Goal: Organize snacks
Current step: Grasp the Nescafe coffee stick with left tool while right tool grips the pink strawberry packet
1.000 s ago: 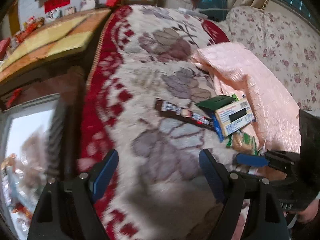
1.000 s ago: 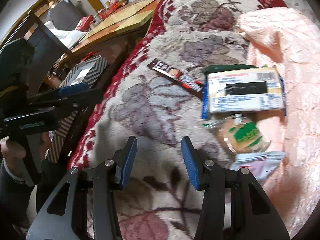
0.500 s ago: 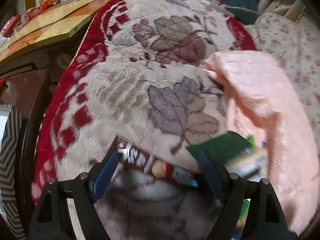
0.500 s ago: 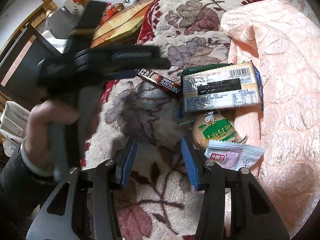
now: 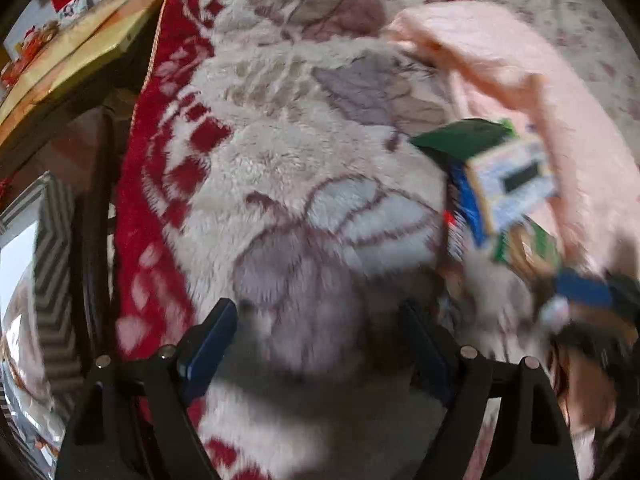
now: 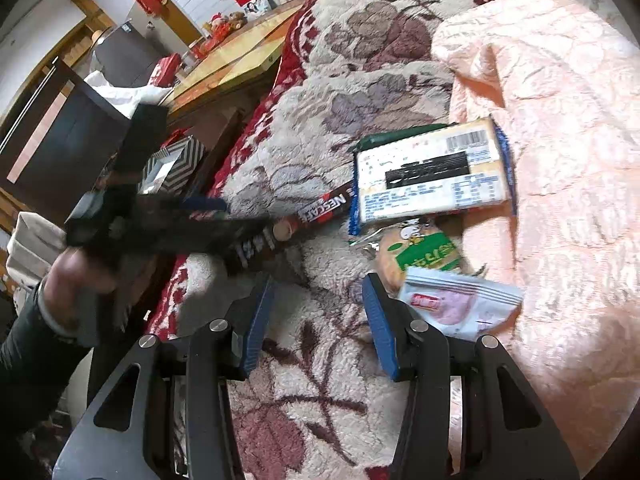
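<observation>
A brown Nescafe stick (image 6: 324,210) lies on the floral blanket (image 6: 360,60). To its right sits a cream snack box (image 6: 432,172) on top of a green packet (image 6: 400,136). Below them are a round biscuit pack with a green label (image 6: 424,256) and a white-pink pouch (image 6: 460,304). My left gripper (image 6: 236,220) is a blur, hovering over the stick's near end. Its own view shows it (image 5: 316,340) open over bare blanket, with the box (image 5: 512,184) off to the right. My right gripper (image 6: 318,320) stands open just short of the pouch, nothing between its fingers.
A pink quilt (image 6: 560,120) covers the right side under the snacks. A wooden table (image 6: 240,60) stands beyond the blanket's red edge. A striped box (image 6: 172,160) sits low on the left, and a hand and dark sleeve (image 6: 60,280) hold the left gripper.
The left gripper has swung down and left. The stick that lay between its fingers half a second ago is out of the gap. The right gripper has kept still for the last half second.
</observation>
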The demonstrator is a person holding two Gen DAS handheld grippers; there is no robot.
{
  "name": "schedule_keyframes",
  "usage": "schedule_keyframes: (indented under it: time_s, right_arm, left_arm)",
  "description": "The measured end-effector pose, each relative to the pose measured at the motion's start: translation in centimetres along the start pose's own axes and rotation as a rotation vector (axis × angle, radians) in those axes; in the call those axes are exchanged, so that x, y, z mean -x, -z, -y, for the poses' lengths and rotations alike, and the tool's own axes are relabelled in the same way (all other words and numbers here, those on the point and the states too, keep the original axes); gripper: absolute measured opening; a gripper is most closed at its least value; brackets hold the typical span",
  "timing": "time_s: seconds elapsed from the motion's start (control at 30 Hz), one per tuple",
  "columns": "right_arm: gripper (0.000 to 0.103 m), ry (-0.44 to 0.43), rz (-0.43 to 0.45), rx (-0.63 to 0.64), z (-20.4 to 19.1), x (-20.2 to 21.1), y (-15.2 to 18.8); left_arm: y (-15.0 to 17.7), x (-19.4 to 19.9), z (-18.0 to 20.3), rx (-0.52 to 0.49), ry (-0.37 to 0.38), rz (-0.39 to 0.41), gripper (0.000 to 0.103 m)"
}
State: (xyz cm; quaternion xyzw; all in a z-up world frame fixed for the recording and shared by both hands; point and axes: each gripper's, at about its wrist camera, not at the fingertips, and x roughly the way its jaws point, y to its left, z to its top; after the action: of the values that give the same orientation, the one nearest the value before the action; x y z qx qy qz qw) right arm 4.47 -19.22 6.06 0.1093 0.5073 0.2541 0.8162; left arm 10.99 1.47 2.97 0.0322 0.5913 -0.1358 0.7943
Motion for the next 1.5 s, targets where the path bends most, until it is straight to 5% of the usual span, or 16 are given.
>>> schedule_keyframes:
  time_s: [0.13,0.3,0.5,0.67,0.87,1.0,1.13,1.5]
  right_arm:
    - [0.049,0.014,0.006,-0.015,0.4,0.8,0.4]
    - [0.049,0.035,0.001,0.004,0.2,1.6,0.9]
    - [0.049,0.123,0.010,0.065,0.1,2.9,0.6]
    - [0.056,0.142,0.032,0.054,0.7,4.3,-0.3]
    - [0.057,0.188,0.021,-0.046,1.5,4.7,1.5]
    - [0.057,0.286,0.026,-0.101,2.2,3.8,3.2]
    - [0.057,0.289,0.018,-0.157,3.4,2.1,3.2]
    - [0.051,0.196,-0.002,-0.138,3.1,-0.5,3.3]
  left_arm:
    - [-0.2,1.8,0.3,0.046,0.091,0.048,0.085]
    - [-1.9,0.4,3.8,-0.019,0.110,0.047,0.085]
    - [-3.0,-2.8,6.8,-0.109,0.082,-0.025,0.086]
    - [-3.5,-3.7,7.7,-0.124,0.024,-0.012,0.088]
    - [-2.7,-3.6,8.0,-0.162,-0.059,0.038,0.065]
    - [-1.9,-2.8,7.1,-0.151,-0.066,0.060,0.039]
    - [-1.2,-2.3,6.6,-0.148,-0.055,0.065,0.029]
    - [-2.4,-2.7,5.6,-0.053,0.024,0.070,0.031]
